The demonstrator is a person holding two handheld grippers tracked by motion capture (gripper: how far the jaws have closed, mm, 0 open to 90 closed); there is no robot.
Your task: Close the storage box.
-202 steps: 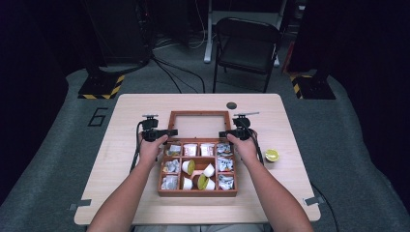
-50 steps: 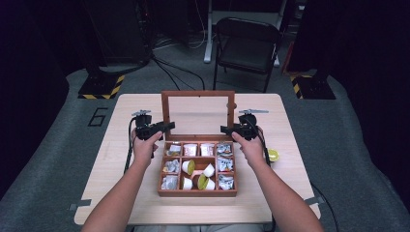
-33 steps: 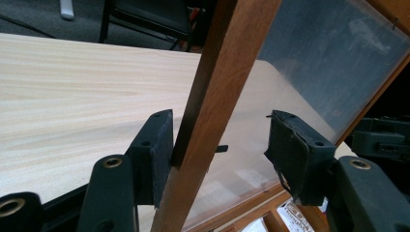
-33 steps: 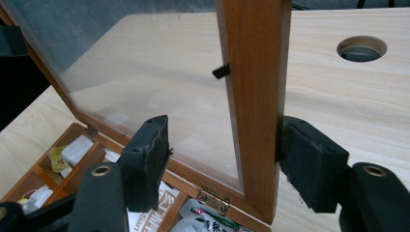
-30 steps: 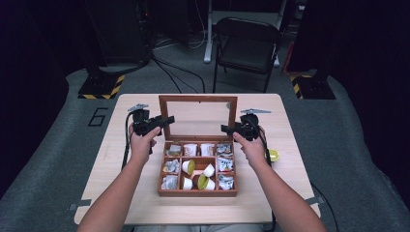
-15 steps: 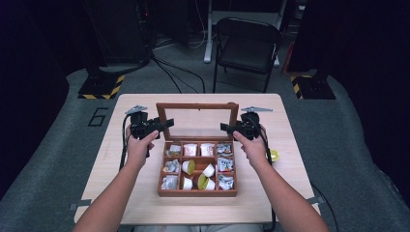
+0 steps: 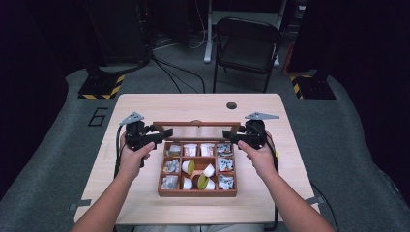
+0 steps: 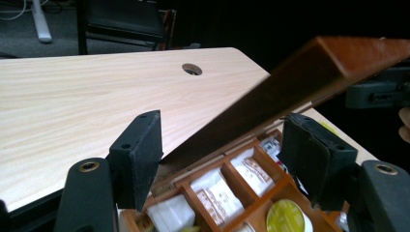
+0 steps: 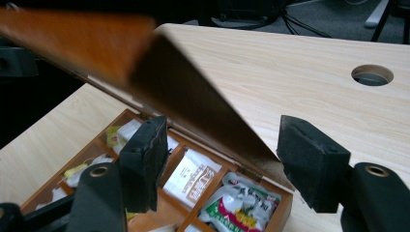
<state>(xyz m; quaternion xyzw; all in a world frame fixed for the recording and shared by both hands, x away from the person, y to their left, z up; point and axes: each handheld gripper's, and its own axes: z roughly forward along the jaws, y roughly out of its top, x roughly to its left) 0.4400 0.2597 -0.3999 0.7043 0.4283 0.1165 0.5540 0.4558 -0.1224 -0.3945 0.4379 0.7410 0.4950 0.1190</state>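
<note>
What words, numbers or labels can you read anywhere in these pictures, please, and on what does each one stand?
"6": a dark numeral on the grey floor mat left of the table.
White sachets in the wooden box: brown print, too blurred to read.
Foil packet in the box's corner compartment: coloured print, too blurred to read.
No other text is legible.

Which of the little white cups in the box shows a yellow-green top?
The cup in the middle compartment of the box, lying on its side with its yellow-green top facing right. The cup beside it shows white.
</note>
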